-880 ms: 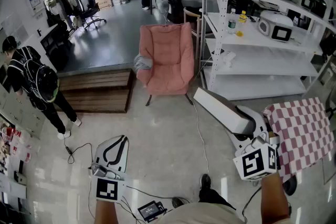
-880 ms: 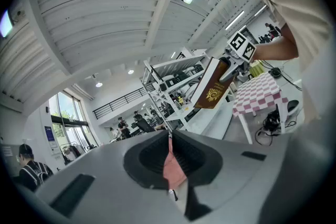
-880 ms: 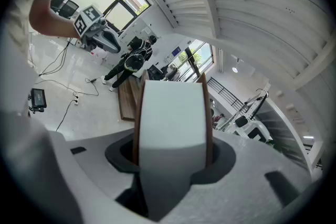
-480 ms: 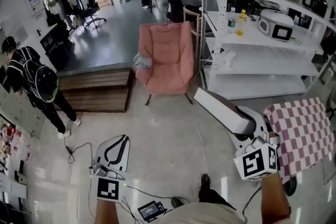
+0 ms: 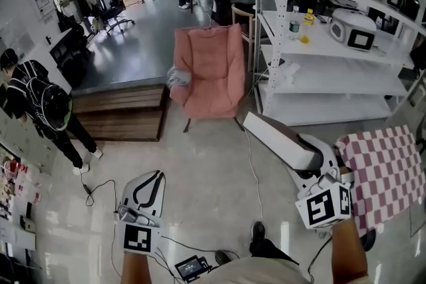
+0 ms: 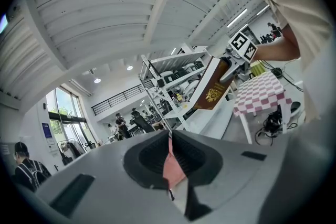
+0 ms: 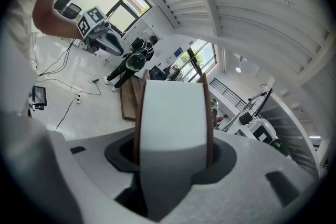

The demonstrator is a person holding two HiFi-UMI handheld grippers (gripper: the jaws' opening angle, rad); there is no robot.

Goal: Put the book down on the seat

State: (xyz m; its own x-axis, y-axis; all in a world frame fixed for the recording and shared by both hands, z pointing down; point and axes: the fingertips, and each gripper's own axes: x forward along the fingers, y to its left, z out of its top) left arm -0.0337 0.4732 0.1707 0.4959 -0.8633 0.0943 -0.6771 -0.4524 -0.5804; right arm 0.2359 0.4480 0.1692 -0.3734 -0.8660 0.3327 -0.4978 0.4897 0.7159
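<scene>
A thick book [image 5: 276, 138] with white page edges and a brown cover is clamped in my right gripper [image 5: 305, 155], which points across the floor toward the pink armchair [image 5: 208, 70]. The chair's seat [image 5: 208, 103] is some way beyond the book's far end. In the right gripper view the book [image 7: 170, 118] fills the space between the jaws of the right gripper [image 7: 171, 152]. Low at the left, my left gripper [image 5: 153, 177] hangs shut and holds nothing. In the left gripper view, the left gripper [image 6: 169, 136] frames a sliver of the armchair [image 6: 172, 168], and the book's cover [image 6: 212, 93] shows further off.
White shelving [image 5: 333, 56] with devices stands right of the chair. A table with a checked cloth [image 5: 383, 166] is at my right. A wooden platform [image 5: 120, 113] lies left of the chair, with a person carrying a backpack [image 5: 43, 103] beside it. Cables [image 5: 253, 169] cross the floor.
</scene>
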